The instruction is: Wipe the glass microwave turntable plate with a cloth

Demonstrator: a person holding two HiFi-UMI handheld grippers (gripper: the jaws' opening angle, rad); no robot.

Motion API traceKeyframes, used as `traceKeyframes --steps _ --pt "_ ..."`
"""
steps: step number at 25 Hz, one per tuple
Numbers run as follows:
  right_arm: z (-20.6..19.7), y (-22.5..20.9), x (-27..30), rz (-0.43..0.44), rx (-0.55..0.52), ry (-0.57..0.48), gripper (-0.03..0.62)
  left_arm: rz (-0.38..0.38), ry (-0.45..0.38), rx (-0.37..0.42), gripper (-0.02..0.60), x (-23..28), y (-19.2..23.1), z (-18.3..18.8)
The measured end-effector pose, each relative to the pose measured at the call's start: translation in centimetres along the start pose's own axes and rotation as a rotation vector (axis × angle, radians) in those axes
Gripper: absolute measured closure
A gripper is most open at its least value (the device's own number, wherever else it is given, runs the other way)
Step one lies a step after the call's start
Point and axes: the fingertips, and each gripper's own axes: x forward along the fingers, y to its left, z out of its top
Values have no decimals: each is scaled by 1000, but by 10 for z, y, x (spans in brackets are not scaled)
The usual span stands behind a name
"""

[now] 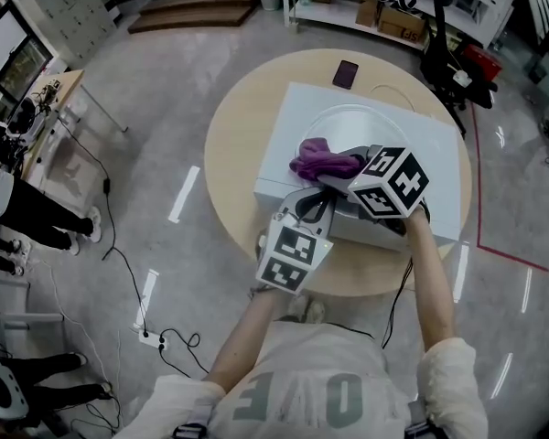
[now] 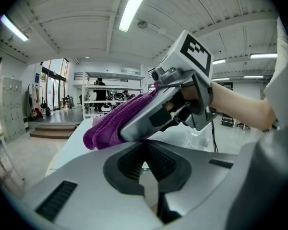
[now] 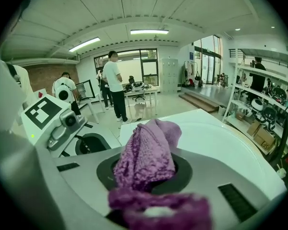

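Note:
The glass turntable plate [image 1: 348,110] lies on top of a white microwave [image 1: 430,154]. My right gripper [image 1: 337,168] is shut on a purple cloth [image 1: 320,161] and presses it onto the near left part of the plate [image 3: 221,138]. In the right gripper view the cloth [image 3: 146,157] bunches out of the jaws. My left gripper [image 1: 317,203] sits just in front of it at the plate's near edge. Its jaws look shut on the thin clear rim [image 2: 145,166]. The left gripper view shows the cloth [image 2: 108,128] just above those jaws.
The microwave stands on a round wooden table [image 1: 231,144] with a dark phone [image 1: 345,73] at its far side. Cables and a power strip [image 1: 153,338] lie on the floor at left. People stand at the far left [image 1: 18,208]. Shelves [image 1: 393,7] line the back.

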Motion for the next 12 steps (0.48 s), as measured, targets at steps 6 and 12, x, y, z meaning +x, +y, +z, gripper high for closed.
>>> traceKeyframes --steps 6,12 --pt "11 -40 -19 -87 56 -90 546 -3 1 1 586 2 -3 2" --pt "11 -135 -36 -318 157 -130 546 -3 2 3 586 2 -6 2"
